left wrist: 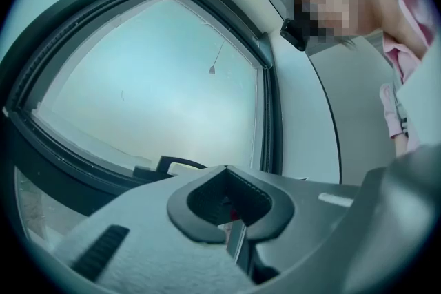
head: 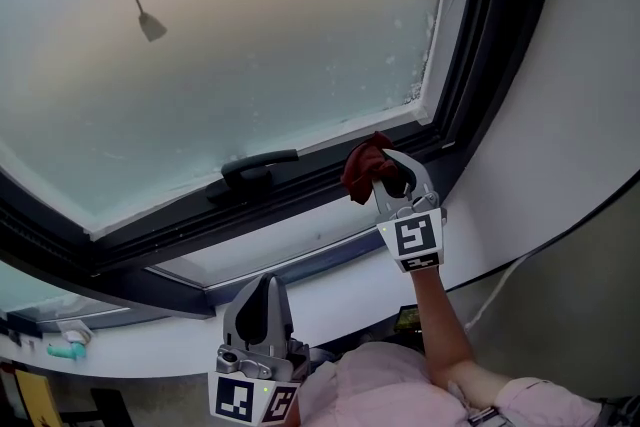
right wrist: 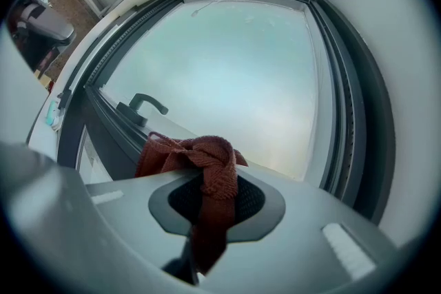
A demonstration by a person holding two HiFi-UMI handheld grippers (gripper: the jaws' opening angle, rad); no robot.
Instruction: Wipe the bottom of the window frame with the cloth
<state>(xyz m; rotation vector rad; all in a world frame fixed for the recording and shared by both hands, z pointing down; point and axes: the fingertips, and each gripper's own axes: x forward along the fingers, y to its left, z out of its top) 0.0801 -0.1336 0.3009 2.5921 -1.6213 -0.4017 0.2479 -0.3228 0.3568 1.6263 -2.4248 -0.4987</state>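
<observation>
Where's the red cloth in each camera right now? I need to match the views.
Head view: cloth right of centre, by the lower frame, in the right tongs.
Left gripper view: not clearly in it.
Right gripper view: cloth centre, bunched between the tongs.
Shared landmark: the window handle.

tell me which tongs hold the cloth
The right tongs, shut on the red cloth; the left tongs are shut and empty.

Soft daylight comes through the frosted pane (head: 280,35), warmest toward twelve o'clock in the head view, and the window frame (head: 150,227) stands dark against it. Both gripper views bulge fisheye with black corners, and their foregrounds blur at six o'clock.
</observation>
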